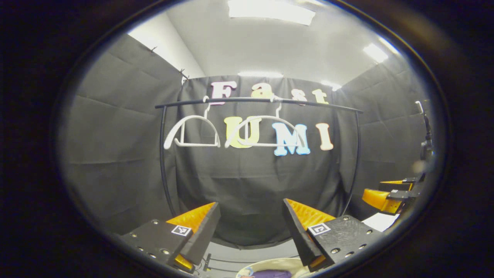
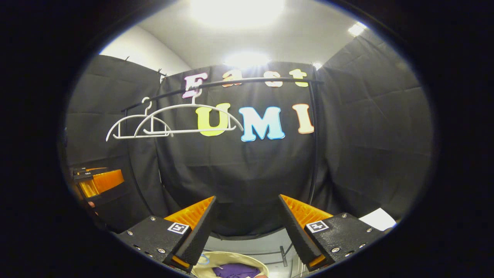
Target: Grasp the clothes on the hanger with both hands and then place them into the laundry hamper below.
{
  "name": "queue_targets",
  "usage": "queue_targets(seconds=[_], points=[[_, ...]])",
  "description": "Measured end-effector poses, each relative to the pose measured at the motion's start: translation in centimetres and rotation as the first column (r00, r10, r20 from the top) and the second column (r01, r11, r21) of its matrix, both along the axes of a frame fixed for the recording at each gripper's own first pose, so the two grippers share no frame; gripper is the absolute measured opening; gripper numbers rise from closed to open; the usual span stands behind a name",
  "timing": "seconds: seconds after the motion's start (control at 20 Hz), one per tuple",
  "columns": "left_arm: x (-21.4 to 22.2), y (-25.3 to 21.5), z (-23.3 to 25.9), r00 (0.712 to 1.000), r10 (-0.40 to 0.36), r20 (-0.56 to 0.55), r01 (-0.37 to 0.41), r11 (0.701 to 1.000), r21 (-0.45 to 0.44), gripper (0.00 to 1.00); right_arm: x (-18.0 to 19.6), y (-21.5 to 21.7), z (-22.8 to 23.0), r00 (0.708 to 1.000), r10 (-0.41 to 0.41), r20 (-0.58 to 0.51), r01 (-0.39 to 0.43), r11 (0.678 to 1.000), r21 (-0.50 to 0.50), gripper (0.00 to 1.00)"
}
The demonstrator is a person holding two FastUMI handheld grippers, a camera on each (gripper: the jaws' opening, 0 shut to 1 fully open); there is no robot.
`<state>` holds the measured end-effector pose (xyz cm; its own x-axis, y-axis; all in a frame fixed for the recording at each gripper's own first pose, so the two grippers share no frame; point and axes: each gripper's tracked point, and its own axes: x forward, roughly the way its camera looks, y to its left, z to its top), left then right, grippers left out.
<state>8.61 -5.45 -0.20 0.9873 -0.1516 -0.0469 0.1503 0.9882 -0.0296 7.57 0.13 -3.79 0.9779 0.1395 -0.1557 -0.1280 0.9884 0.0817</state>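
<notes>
— What blocks the far side?
— The rail (image 1: 258,101) with two bare hangers (image 1: 192,133) across it.
— And lower?
— Open room beneath them, down to the hamper (image 2: 231,258) near below.

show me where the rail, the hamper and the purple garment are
rail (image 1: 254,100): left gripper view, middle of the black bar.
hamper (image 2: 216,256): right gripper view, on its pale rim at the bottom.
purple garment (image 2: 237,269): right gripper view, on the cloth lying inside the hamper.

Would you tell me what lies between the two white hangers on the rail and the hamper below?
Nothing: in the right gripper view, only booth wall shows between the hangers and the hamper, which holds purple cloth.
</notes>
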Motion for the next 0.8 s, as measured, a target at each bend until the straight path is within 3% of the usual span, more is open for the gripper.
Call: queue_targets(seconds=[0.05, 0.15, 0.45, 0.65, 0.7, 0.8], points=[[-0.2, 0.4, 0.5, 1.0, 0.006, 0.006, -0.006, 1.0, 0.001, 0.88, -0.2, -0.4, 0.9, 1.0, -0.011, 0.015, 0.011, 1.0, -0.003, 0.93], [-0.7, 1.4, 1.4, 0.999, 0.027, 0.022, -0.027, 1.0, 0.01, 0.99, 0.0, -0.9, 2.6, 0.999, -0.03, 0.044, 0.03, 1.0, -0.002, 0.93], [-1.7, 4.4, 3.2, 0.993, 0.095, 0.065, -0.099, 0.994, 0.047, 0.99, -0.5, -1.4, 5.8, 0.988, -0.056, 0.141, 0.058, 0.998, -0.004, 0.94], [-2.1, 5.1, 3.4, 0.991, 0.111, 0.074, -0.113, 0.993, 0.025, 0.99, -0.8, -1.0, 5.7, 0.988, -0.059, 0.145, 0.058, 0.998, 0.008, 0.94], [-2.2, 5.3, 3.4, 0.991, 0.114, 0.077, -0.116, 0.993, 0.028, 0.93, -0.8, -1.0, 5.7, 0.988, -0.059, 0.145, 0.058, 0.998, 0.008, 0.94], [-2.2, 5.6, 3.6, 0.989, 0.119, 0.084, -0.123, 0.992, 0.037, 0.93, -0.9, -1.1, 5.9, 0.986, -0.063, 0.153, 0.062, 0.998, 0.008, 0.94]])
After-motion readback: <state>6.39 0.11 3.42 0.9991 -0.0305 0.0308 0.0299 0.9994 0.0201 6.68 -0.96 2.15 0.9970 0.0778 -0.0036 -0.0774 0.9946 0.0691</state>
